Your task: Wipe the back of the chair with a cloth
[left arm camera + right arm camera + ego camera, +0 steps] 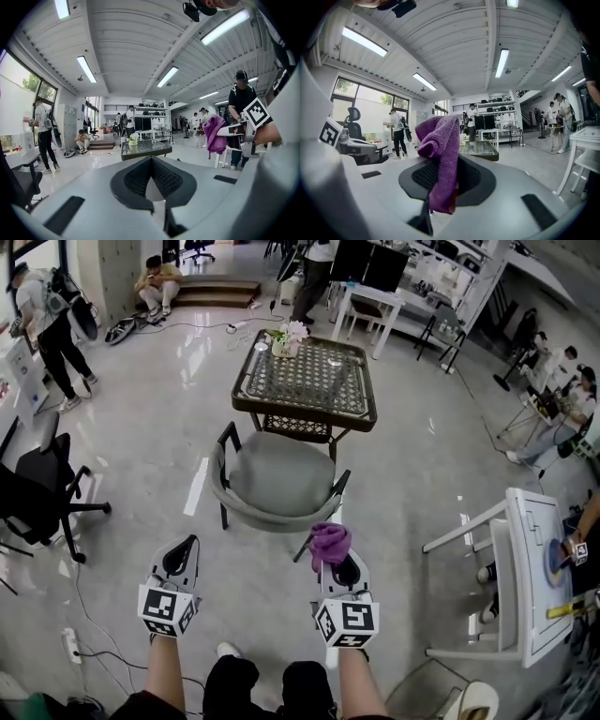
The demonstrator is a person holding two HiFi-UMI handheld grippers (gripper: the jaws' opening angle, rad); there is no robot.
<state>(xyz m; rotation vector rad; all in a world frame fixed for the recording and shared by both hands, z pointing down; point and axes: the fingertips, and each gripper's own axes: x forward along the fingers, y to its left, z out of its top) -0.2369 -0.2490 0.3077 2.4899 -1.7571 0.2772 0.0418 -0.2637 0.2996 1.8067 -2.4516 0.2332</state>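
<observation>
**Cloth held in the right gripper, near the chair back**

In the right gripper view, the right gripper (446,174) is seen closed on a purple cloth (440,150). The cloth is pinched between the two black jaws. Its upper part stands up in a bunch above the jaws, and a strip of it hangs down in front of them.

The left gripper (151,161) is seen with its jaws brought together at the tips, and nothing is held between them. A narrow gap is left only lower down, behind the tips.

In the head view, both grippers are held side by side in front of the person, well apart from each other, with their marker cubes turned up to the camera. The grey chair (277,474) is placed on the floor (150,427) just ahead of them. Its curved back (267,519) is turned toward the person and its seat toward a dark table (305,381). The cloth is seen near the right end of the back, just beside the rim. Whether it touches the rim cannot be told.

A flower pot (286,341) is set on the far side of the table. A black office chair (37,493) is seen at the left, and a white table (525,568) at the right.
</observation>
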